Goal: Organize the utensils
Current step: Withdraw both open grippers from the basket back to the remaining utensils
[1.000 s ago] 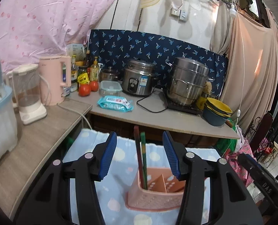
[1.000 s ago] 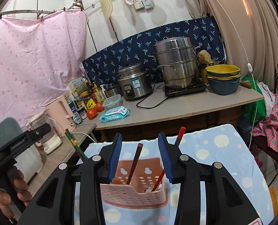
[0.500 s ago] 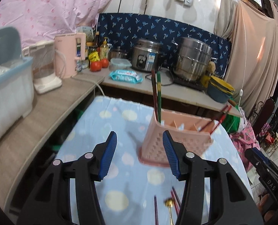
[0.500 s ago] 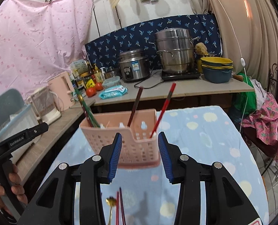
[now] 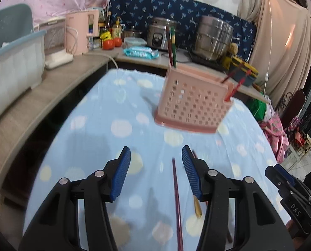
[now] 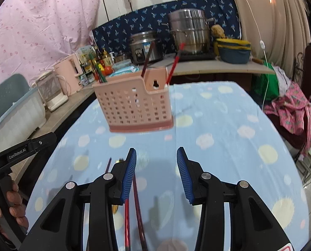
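Grippers pulled back; caddy (image 5: pixel 194 106) on dotted tablecloth (image 5: pixel 105 129).

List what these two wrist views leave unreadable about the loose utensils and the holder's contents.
- Loose chopsticks: near ends run off the bottom edge, left view; exact count unclear.
- Gold utensil: mostly behind the left gripper, type unclear.
- Pink holder: interior hidden by its wall, both views; motion-blurred.
- Right gripper covers utensils beneath.

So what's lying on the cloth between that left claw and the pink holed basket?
In the left wrist view, only bare blue spotted tablecloth separates the open left gripper from the pink perforated plastic basket.
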Demonstrator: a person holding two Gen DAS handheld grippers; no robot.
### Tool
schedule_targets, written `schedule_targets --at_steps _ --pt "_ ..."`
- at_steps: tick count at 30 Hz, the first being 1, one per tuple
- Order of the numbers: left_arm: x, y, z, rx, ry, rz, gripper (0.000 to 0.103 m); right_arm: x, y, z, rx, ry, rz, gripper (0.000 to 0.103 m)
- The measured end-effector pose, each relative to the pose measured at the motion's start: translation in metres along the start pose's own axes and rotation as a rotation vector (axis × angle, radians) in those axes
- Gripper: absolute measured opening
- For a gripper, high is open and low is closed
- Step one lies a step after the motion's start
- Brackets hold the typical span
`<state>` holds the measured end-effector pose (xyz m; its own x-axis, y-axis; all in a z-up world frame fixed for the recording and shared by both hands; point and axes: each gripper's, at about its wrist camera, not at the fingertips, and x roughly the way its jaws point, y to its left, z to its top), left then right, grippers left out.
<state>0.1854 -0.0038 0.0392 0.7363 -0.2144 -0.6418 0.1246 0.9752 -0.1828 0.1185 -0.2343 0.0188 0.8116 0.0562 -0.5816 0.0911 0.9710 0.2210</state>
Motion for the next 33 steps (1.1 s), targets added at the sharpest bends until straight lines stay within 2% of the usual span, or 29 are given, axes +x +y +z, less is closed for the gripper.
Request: schedule_targets --at_steps 14,20,33 --pt "0.006 0.000 -0.076 0.024 0.144 0.022 0.049 -0.004 -0.009 -0.079 0.026 0.139 -0.010 0.038" --pt "0.007 -0.003 -0.102 0.027 0.202 -0.001 0.049 -0.005 -0.007 -0.098 0.037 0.175 0.002 0.035" --pt "-0.001 -0.016 -0.127 0.052 0.239 -0.042 0.049 -0.002 0.009 -0.120 0.001 0.213 0.026 0.027"
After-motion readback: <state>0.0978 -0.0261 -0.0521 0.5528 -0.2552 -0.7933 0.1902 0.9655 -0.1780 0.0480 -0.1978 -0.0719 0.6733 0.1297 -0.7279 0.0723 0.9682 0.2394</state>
